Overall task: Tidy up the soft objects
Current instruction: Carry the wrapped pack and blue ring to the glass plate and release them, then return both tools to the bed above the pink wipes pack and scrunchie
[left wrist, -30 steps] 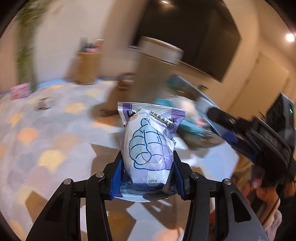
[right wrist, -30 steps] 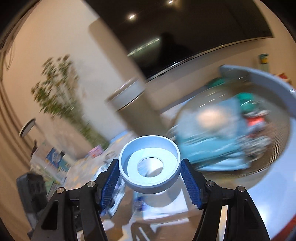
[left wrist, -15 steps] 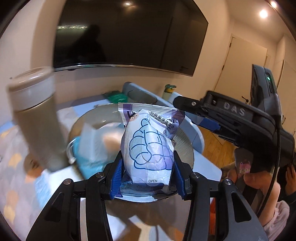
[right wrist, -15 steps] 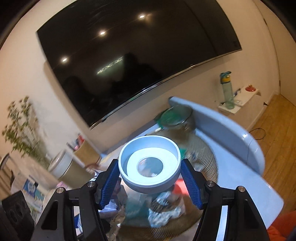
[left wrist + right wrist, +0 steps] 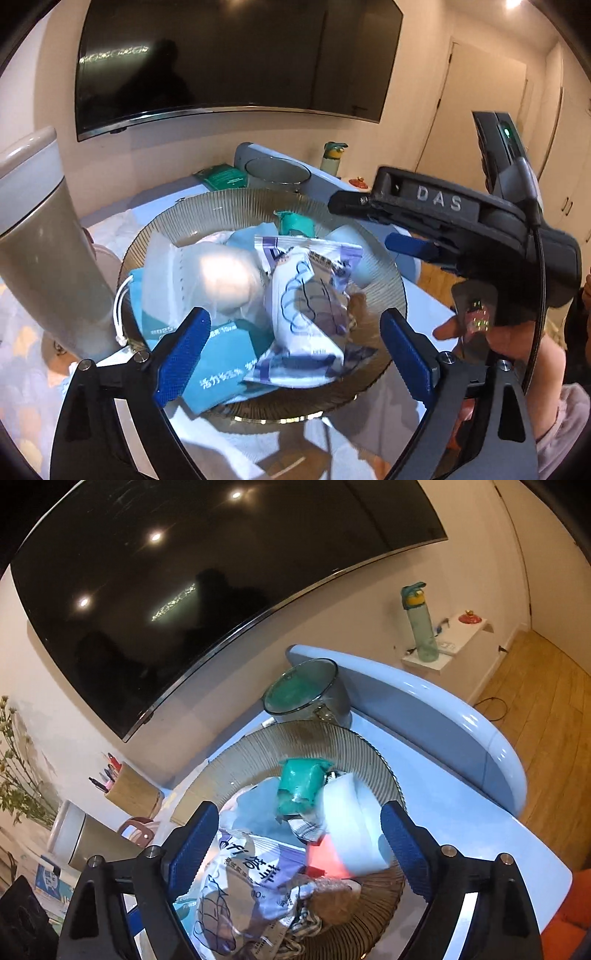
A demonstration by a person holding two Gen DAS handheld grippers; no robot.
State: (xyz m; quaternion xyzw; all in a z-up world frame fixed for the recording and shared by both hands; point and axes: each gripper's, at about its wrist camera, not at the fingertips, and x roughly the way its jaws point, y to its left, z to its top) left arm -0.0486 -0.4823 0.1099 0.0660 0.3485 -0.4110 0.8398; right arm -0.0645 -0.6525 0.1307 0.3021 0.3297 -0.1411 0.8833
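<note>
A ribbed glass bowl (image 5: 258, 206) (image 5: 295, 742) holds a heap of soft packets. A purple-and-white packet (image 5: 306, 306) (image 5: 236, 897) lies blurred on top of the heap, free of my left gripper (image 5: 293, 354), whose jaws are opening just above it. In the right wrist view a white roll (image 5: 354, 823) lies blurred against the bowl's right side, and my right gripper (image 5: 300, 843) is opening above it without touching it. A green packet (image 5: 301, 786) and a teal mask pack (image 5: 218, 376) also lie in the bowl. My right gripper (image 5: 373, 229) hangs over the bowl's far right.
A grey tumbler (image 5: 48, 236) (image 5: 85, 834) stands close to the bowl's left. A small glass pot (image 5: 306, 690) sits behind the bowl, against the table's raised blue rim (image 5: 443, 709). A pen holder (image 5: 133, 786) is further left. A hand (image 5: 480, 332) holds the right gripper.
Both grippers have opened. The purple packet dropped out of the left jaws onto the heap, and the white roll fell from the right jaws into the bowl.
</note>
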